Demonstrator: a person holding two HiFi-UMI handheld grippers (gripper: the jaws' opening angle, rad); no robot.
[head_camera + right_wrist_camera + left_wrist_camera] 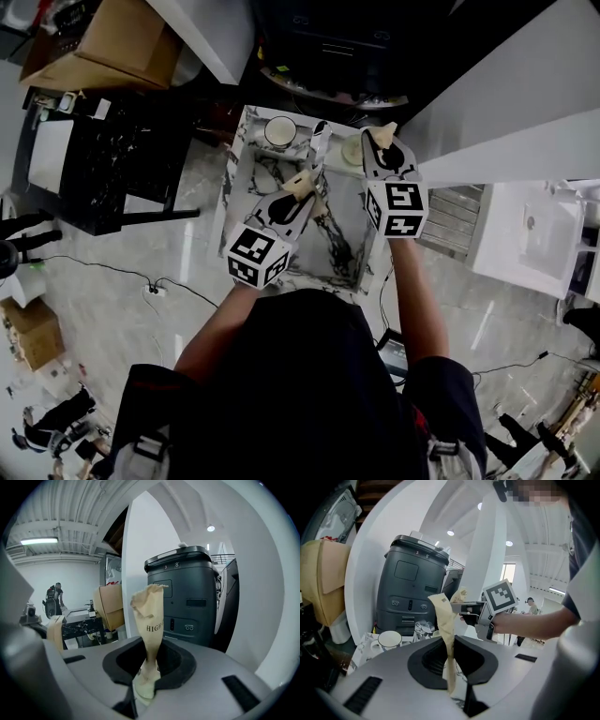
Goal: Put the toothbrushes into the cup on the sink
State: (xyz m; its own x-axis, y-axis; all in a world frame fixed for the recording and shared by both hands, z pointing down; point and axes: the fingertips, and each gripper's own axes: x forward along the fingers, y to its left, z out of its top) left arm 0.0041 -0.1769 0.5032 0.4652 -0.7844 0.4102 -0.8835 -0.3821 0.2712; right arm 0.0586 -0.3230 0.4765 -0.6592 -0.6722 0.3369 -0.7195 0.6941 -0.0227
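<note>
In the head view, a marble sink (232,187) lies in front of the person, and a white cup (279,131) stands on its far left corner. Nothing sticks out of the cup. The left gripper (298,192) is over the basin and points towards the far side, with the tan, paper-wrapped left toothbrush (306,178) at its tip, near the cup but on the near right of it. The right gripper (380,142) is over the far right part of the sink and carries the right toothbrush (383,134), which is well apart from the cup.

In the left gripper view, the jaws are drawn in narrow and pinch the left toothbrush, which rises upright between them in its paper wrap. The cup is low on the left, beyond the gripper and off to one side of the brush. The right gripper is further off on the right, in front of a dark grey machine (412,588).

In the right gripper view, these jaws are also narrow and clamp the lower end of the right toothbrush, whose printed wrap stands up and is crumpled at the top. The cup is not in this view.

As I judge it, both brushes are picked up but neither is in the cup. What is left is to bring each one over the cup's mouth and let it drop in. The left one looks closer to that.
</note>
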